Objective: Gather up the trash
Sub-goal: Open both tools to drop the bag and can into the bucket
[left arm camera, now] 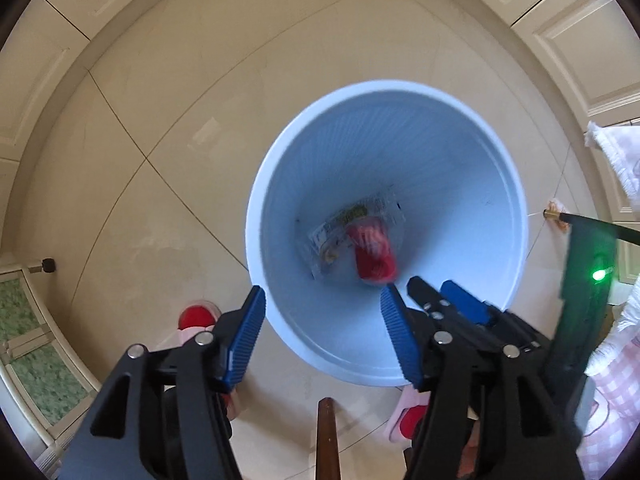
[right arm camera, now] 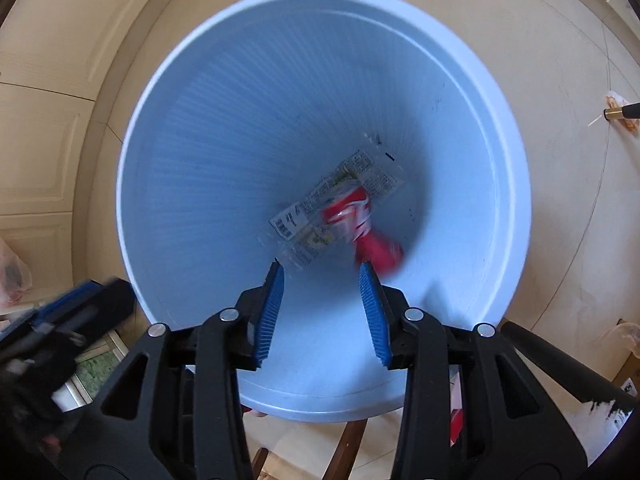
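A white round trash bin (left arm camera: 280, 168) stands on the tiled floor; it also shows in the right wrist view (right arm camera: 200, 128). At its bottom lie a clear printed wrapper (right arm camera: 316, 208) and a blurred red can (right arm camera: 376, 252), which also shows in the left wrist view (left arm camera: 374, 252) with the wrapper (left arm camera: 340, 228). My left gripper (left arm camera: 322, 336) is open and empty above the bin's near rim. My right gripper (right arm camera: 322, 312) is open and empty over the bin's mouth; it also shows in the left wrist view (left arm camera: 440, 304).
Beige floor tiles (left arm camera: 160, 120) surround the bin, with white panelled cabinets (left arm camera: 580, 40) behind. A small wrapper (right arm camera: 620, 112) lies on the floor at right by a black rod. A wooden chair leg (left arm camera: 328, 440) and red-and-pink slippers (left arm camera: 196, 320) are below.
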### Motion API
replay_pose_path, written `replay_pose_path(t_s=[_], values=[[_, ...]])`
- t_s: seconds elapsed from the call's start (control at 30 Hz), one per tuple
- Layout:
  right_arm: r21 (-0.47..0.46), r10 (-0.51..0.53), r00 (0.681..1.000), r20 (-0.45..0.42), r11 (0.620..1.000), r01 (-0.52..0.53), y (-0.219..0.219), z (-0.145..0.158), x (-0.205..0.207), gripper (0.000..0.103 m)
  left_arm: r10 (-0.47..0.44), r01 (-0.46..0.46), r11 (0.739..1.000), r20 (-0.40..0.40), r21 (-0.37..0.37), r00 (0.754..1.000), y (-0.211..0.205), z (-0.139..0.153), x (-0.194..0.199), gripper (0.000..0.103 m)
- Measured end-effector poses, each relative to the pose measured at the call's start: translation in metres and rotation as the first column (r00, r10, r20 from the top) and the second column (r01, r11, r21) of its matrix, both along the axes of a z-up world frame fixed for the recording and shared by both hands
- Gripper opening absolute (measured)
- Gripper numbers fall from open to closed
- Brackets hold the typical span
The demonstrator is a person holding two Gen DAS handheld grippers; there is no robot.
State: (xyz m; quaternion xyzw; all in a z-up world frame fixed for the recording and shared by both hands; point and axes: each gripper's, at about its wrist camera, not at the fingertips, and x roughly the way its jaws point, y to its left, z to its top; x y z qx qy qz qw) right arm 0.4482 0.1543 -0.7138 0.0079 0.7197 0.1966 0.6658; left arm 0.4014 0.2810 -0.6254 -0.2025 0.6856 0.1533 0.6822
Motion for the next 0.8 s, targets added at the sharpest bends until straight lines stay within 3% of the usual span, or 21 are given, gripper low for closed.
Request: replay_pose_path(t_s=[0.2,0.33,0.5,0.7,0.8], values=[[-0.007,0.007,0.998,0.064,1.000,-0.007,0.007,0.032,-0.004,0.044,-0.019,0.019,1.000,0.029,0.017,0.999,-0.004,0.020,0.000,0.060],[-0.037,0.036,0.983,0.178,0.999,-0.030,0.006,0.086,-0.015,0.047,-0.073,0.064,0.995,0.106,0.077,0.992,-0.008,0.057,-0.010,0.060],[-0.127,0.119,0.918,0.379,0.989,-0.075,0.008,0.180,-0.038,0.049,-0.107,0.075,0.987,0.237,0.140,0.966,-0.011,0.126,-0.027,0.060],[-0.066,0.091,0.812,0.577,0.996,-0.065,-0.011,0.306,-0.084,0.054,-0.140,0.040,0.971,0.430,0.235,0.892,-0.019,0.252,-0.075,0.060],[0.006,0.031,0.737,0.675,0.999,-0.047,-0.034,0.379,-0.112,0.058,-0.161,0.012,0.965,0.554,0.262,0.817,-0.036,0.326,-0.103,0.060]])
